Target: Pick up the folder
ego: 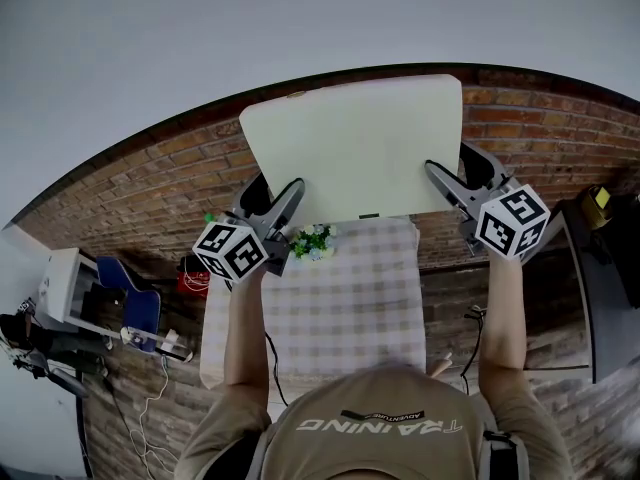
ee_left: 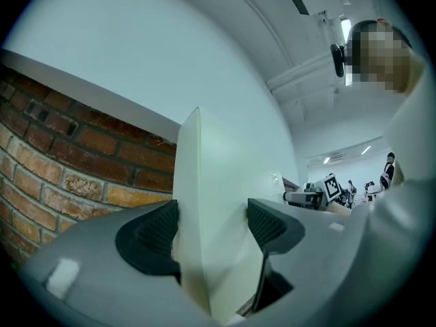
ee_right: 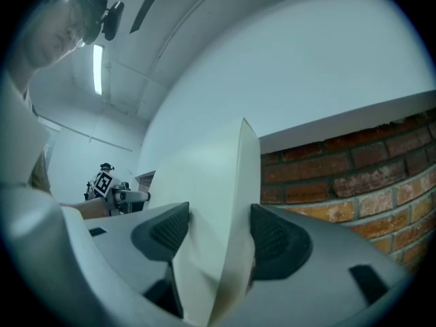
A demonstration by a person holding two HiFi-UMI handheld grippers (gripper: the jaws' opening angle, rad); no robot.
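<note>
Folder: a cream folder is held up flat in the air, above the far end of the table and in front of the brick wall; it is gripped at its two lower corners.
Head view only: the whole sheet is seen, with a small dark mark at its near edge.
Gripper views only: the folder is seen edge-on, and a slight spread between its leaves is shown at the pinch.
Left gripper: the left gripper is closed down onto the folder's left corner, with both ribbed pads pressed against it.
Right gripper: the right gripper is clamped likewise on the right corner, its jaws parted only by the folder's thickness.
Surface: a table with a checked cloth is seen below; a small bunch of flowers is set at its far left corner.
Room: brick below, plain white wall above; a blue chair is seen at the left.
</note>
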